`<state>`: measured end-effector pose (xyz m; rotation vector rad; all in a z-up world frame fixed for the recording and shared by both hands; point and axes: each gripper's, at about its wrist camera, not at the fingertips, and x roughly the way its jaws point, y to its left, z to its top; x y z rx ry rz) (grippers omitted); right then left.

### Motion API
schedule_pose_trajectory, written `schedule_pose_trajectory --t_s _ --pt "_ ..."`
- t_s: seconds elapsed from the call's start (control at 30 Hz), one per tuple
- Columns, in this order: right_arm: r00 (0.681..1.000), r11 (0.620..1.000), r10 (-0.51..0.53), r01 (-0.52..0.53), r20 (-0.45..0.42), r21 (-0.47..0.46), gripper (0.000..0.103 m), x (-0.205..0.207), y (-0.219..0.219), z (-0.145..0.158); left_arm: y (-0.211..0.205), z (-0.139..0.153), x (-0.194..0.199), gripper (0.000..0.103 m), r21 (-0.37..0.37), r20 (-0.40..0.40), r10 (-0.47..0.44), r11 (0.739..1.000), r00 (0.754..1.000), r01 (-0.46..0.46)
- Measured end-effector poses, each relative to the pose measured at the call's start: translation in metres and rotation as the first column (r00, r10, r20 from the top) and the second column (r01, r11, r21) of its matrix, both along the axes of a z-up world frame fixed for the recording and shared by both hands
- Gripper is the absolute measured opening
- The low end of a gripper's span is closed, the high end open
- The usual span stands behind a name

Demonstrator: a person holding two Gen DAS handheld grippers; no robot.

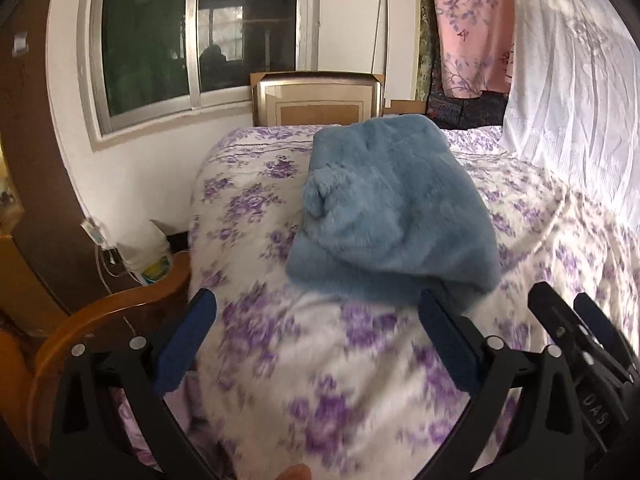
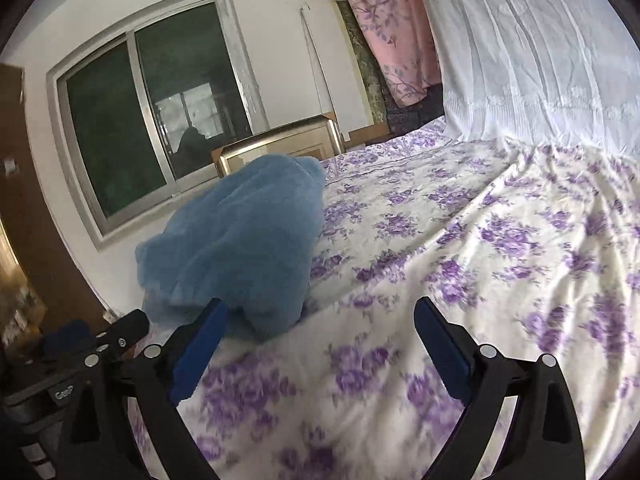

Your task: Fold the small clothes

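A fluffy blue garment (image 1: 390, 208) lies folded in a bundle on the bed with the purple-flowered sheet (image 1: 312, 360). It also shows in the right wrist view (image 2: 244, 240), left of centre. My left gripper (image 1: 316, 304) is open and empty, just short of the garment's near edge. My right gripper (image 2: 318, 312) is open and empty; its left finger (image 2: 200, 344) is next to the garment's near corner. The right gripper also shows at the right edge of the left wrist view (image 1: 580, 336).
A window (image 1: 192, 36) is in the white wall left of the bed. A wooden chair arm (image 1: 100, 320) and a white tub (image 1: 148, 256) stand at the bed's left side. A framed panel (image 1: 316, 100) leans behind the bed. A white curtain (image 2: 540, 52) hangs on the right.
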<state>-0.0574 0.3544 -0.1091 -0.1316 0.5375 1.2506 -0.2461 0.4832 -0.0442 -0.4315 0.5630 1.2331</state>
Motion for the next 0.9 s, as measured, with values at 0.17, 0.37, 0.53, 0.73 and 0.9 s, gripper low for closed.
schedule_pose_trajectory --t_s 0.17,0.37,0.53,0.73,0.9 --pt "1.000 1.000 0.009 -0.009 0.006 0.028 0.096 -0.007 -0.030 0.011 -0.034 0.008 -0.007 0.098 0.033 -0.037 0.005 0.999 0.999 -0.003" --pt "0.999 0.997 0.029 -0.031 0.030 0.064 0.096 -0.014 -0.056 0.019 -0.056 0.022 -0.016 0.098 0.076 -0.035 0.027 0.997 0.999 -0.024" --pt "0.999 0.997 0.019 -0.022 0.038 0.079 0.096 -0.014 -0.069 0.022 -0.068 0.026 -0.016 0.098 0.078 -0.045 0.023 0.997 0.999 -0.020" --pt "1.000 0.997 0.015 -0.016 0.018 0.073 0.096 -0.009 -0.071 0.020 -0.071 0.022 -0.014 0.099 0.063 -0.052 0.022 0.998 0.998 -0.019" --pt "1.000 0.997 0.019 -0.020 0.016 0.072 0.097 -0.009 -0.070 0.020 -0.069 0.019 -0.012 0.098 0.057 -0.056 0.026 0.998 0.998 -0.022"
